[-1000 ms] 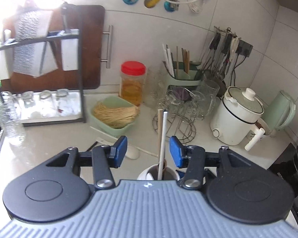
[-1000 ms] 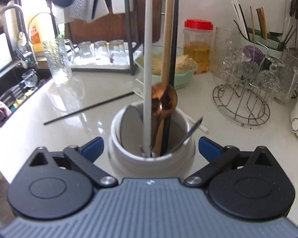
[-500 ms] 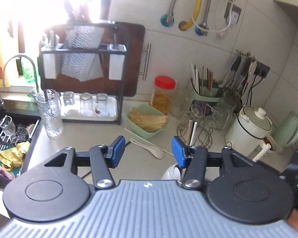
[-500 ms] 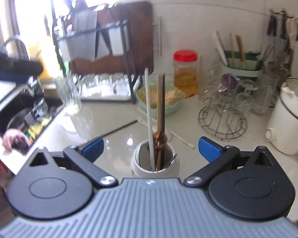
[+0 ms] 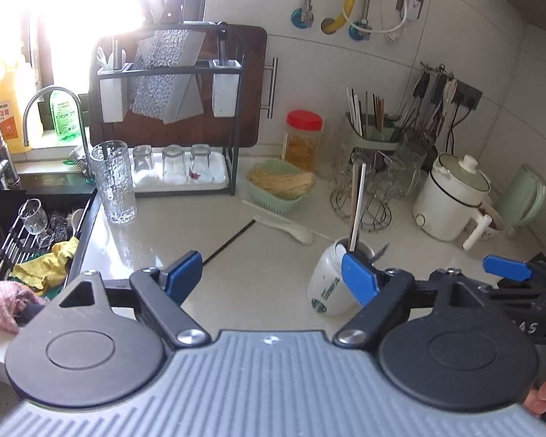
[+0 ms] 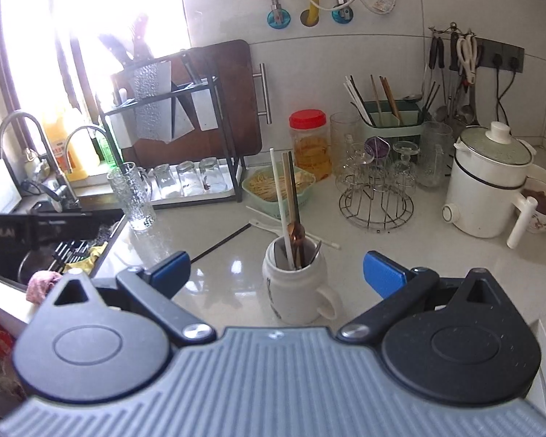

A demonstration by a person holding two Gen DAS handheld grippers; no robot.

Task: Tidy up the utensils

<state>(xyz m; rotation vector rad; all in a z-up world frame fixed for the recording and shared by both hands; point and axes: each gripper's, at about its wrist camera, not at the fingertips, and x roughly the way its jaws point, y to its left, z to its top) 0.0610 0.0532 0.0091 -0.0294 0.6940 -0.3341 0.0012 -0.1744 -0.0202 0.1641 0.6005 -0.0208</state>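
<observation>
A white mug [image 6: 296,284] bearing a dark green logo is sitting on the pale glossy countertop [image 6: 436,251], holding a copper-coloured spoon [image 6: 296,235] and a white chopstick [image 6: 282,215]; a red-lidded jar [image 6: 307,142] and mint-green basket [image 6: 273,196] are showing behind.

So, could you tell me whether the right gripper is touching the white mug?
Apart. The right wrist view shows the right gripper open, with countertop visible between both pads and the white mug.

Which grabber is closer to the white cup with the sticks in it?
Left. The left gripper has the white cup right behind one finger; the right gripper hangs back above it, both open.
</observation>
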